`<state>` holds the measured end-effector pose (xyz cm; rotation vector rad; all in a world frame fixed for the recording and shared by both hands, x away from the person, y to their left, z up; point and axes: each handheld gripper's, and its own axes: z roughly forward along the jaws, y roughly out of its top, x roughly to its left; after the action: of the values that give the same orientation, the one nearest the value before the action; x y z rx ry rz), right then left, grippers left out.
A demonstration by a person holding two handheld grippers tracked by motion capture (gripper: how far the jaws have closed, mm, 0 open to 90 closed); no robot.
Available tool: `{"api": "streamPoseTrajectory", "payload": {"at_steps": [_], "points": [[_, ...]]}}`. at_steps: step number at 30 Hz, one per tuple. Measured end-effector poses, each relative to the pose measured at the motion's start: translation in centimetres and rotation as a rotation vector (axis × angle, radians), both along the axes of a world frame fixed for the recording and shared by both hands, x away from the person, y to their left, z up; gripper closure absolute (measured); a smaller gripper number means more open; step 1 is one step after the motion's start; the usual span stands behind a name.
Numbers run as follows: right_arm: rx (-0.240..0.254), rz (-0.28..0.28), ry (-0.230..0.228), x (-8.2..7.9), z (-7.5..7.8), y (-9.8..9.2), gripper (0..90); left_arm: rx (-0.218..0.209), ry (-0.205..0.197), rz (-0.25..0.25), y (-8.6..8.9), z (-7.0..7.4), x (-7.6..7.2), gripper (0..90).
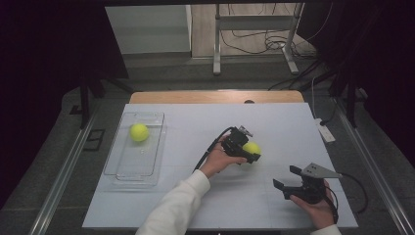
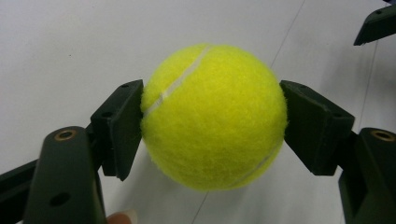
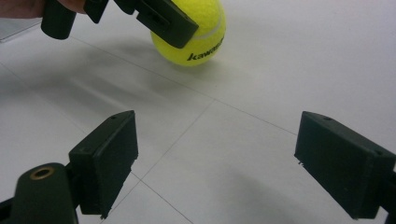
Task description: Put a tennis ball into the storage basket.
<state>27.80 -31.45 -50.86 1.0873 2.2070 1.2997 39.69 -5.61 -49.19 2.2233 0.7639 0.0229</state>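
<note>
Two balls on my list, both yellow tennis balls: one ball (image 1: 139,132) already lies in the tray (image 1: 122,169), toward its far end; the other, the second ball (image 1: 252,147), sits near the middle of the desk (image 1: 274,122), well apart from the tray, and is clamped between the pads of my left gripper (image 1: 248,151). In the left gripper view both pads press flat on opposite sides of that second ball (image 2: 214,116), so I log this gripper as grasping it; in the right gripper view it appears to rest on the desk or just above it, and I cannot tell which. One tray, clear plastic, rectangular, at the left side of the desk. Two grippers: the left as noted, and my right gripper (image 1: 288,177), held near the front right of the desk with its jaws spread and nothing between them, released and idle; its own view looks across bare desk toward the second ball (image 3: 196,37) and the left gripper around it. Progress, as I judge it: roughly half done, assuming the work is to collect the balls in the tray. Done: first ball stored, second ball gripped. Left: lift the second ball, carry it across to the tray, set it down beside the first, let go. One desk, white top; no further loose items on it that I can count.
</note>
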Motion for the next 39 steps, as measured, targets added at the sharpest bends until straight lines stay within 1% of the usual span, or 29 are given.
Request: {"api": "streamPoseTrajectory", "payload": {"at_steps": [4,6,7,9,15,20,24,33,35,39], "points": [[-0.001,-0.001,0.0,0.0,0.0,0.0,13.4,0.004,-0.015,-0.01,0.4,0.2,-0.2,27.1],[-0.002,-0.001,0.0,0.0,0.0,0.0,13.4,-0.008,-0.018,-0.006,0.7,0.3,-0.4,27.1],[-0.003,-0.001,0.0,0.0,0.0,0.0,13.4,-0.011,-0.025,-0.012,0.8,0.4,-0.4,27.1],[-0.004,-0.002,0.0,0.0,0.0,0.0,13.4,-0.018,-0.026,-0.011,1.0,0.5,-0.6,27.1],[-0.008,-0.002,0.0,0.0,0.0,0.0,13.4,-0.009,-0.029,-0.013,1.5,0.6,-0.9,27.1],[-0.008,-0.003,0.0,0.0,0.0,0.0,13.4,-0.019,-0.034,-0.013,1.9,0.8,-1.1,27.1],[-0.007,0.0,-0.001,0.0,0.0,0.0,13.5,-0.018,-0.047,-0.011,2.3,1.0,-1.4,27.0],[-0.01,-0.002,0.001,0.1,-0.1,0.1,13.5,-0.044,-0.061,-0.004,3.2,1.4,-2.0,27.1],[-0.011,-0.001,0.001,0.0,-0.1,0.1,13.5,-0.039,-0.071,-0.005,3.3,1.5,-2.2,27.1],[-0.011,-0.003,0.001,0.1,-0.1,0.1,13.5,-0.044,-0.079,-0.004,3.4,1.8,-2.4,27.1]]}}
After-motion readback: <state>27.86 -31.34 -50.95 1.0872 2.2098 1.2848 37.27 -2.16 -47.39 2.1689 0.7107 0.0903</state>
